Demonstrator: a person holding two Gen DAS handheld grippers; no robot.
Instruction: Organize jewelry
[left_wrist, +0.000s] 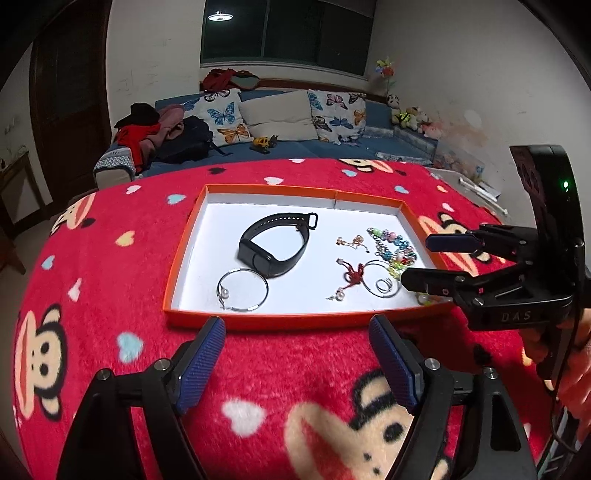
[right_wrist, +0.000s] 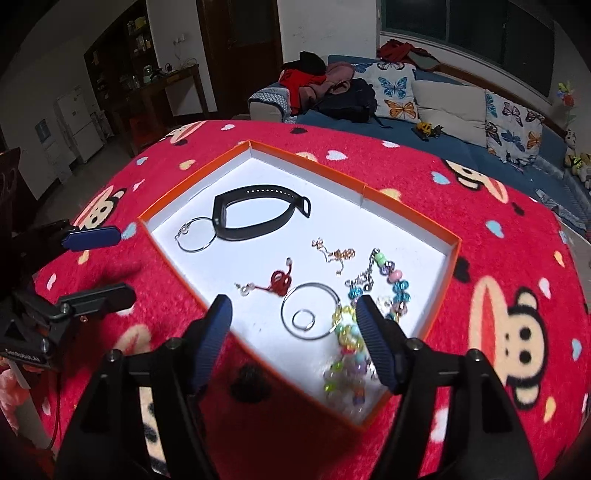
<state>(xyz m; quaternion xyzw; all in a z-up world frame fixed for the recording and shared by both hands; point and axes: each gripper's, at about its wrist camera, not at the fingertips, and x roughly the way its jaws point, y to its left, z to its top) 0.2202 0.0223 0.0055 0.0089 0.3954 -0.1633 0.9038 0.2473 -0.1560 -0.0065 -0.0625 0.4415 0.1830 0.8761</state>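
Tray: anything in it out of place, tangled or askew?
Mostly tidy, with one crowded corner. In the tray the bead bracelets pile together against the large hoop, with a small ring lying inside that hoop. The watch band and pearl hoop touch. Nothing is outside the tray.

Dim room, ceiling lamp (left_wrist: 219, 16) reflected in dark window (left_wrist: 288, 31); white tray floor (left_wrist: 221, 236) glares; fisheye edges bent, vignetted.

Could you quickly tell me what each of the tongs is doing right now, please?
Left tongs: open, holding nothing.
Right tongs: open, holding nothing.
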